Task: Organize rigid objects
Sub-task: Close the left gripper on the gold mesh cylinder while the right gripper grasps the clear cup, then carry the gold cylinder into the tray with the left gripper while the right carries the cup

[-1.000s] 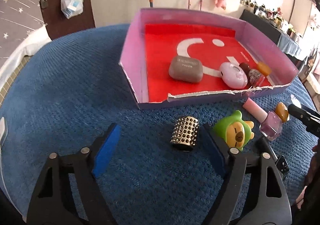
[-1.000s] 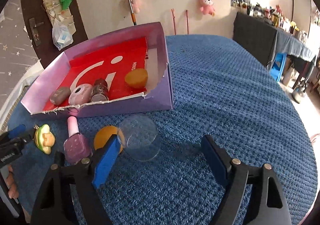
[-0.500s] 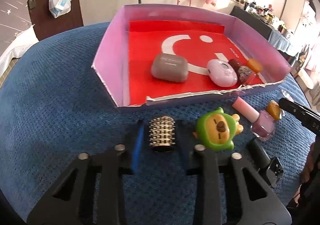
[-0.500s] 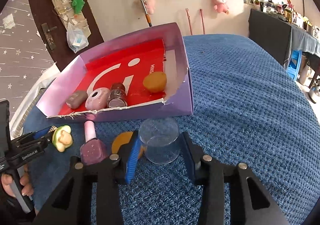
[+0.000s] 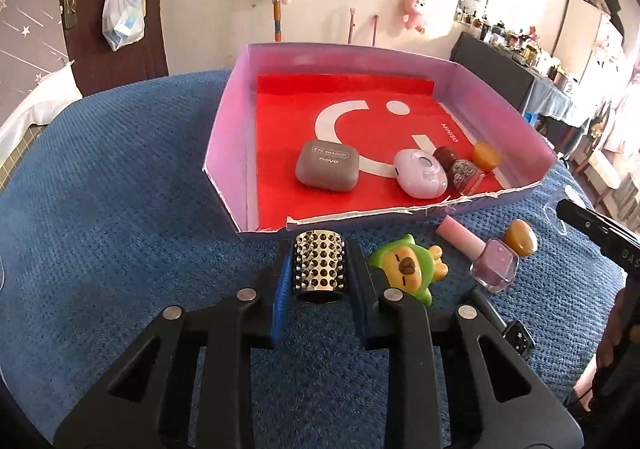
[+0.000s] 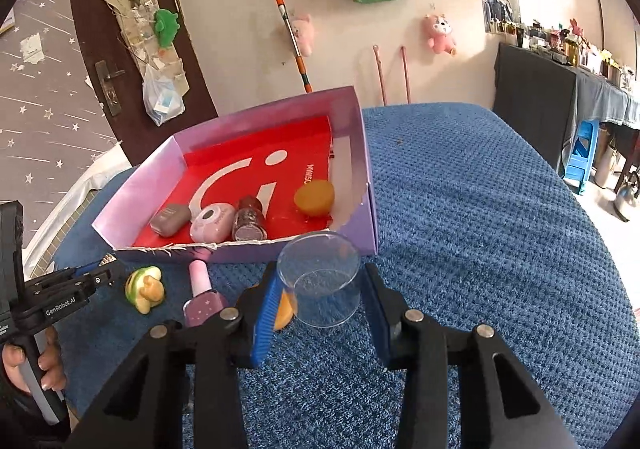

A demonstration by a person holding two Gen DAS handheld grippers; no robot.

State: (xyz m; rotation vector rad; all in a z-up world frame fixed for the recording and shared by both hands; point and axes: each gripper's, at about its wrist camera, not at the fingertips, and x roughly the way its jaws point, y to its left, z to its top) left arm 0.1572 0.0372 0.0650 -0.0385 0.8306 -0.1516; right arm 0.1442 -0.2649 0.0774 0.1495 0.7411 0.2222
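1. The left gripper is clenched on a studded metal cylinder; its jaws have closed in from wide apart, and both pads now press the cylinder's sides. The cylinder lies lengthwise between them, its dark open end toward the camera, just in front of the near wall of the pink tray.
2. The right gripper is clamped on a clear plastic cup, its jaws having just drawn in around it. The blue left pad and the dark right pad touch the cup's walls, and the cup's open rim tilts toward the tray.
3. In the right wrist view the cup sits just in front of the tray's near right corner, over the blue textured bench.
4. Inside the tray, on its red liner, lie a grey eye-shadow case, a pink oval case, a glittery dark bottle and an amber piece.
5. On the bench beside the left gripper lie a green toy figure, a pink nail polish bottle and a second amber piece.
6. A hand grips the left gripper's handle at the left edge of the right wrist view.
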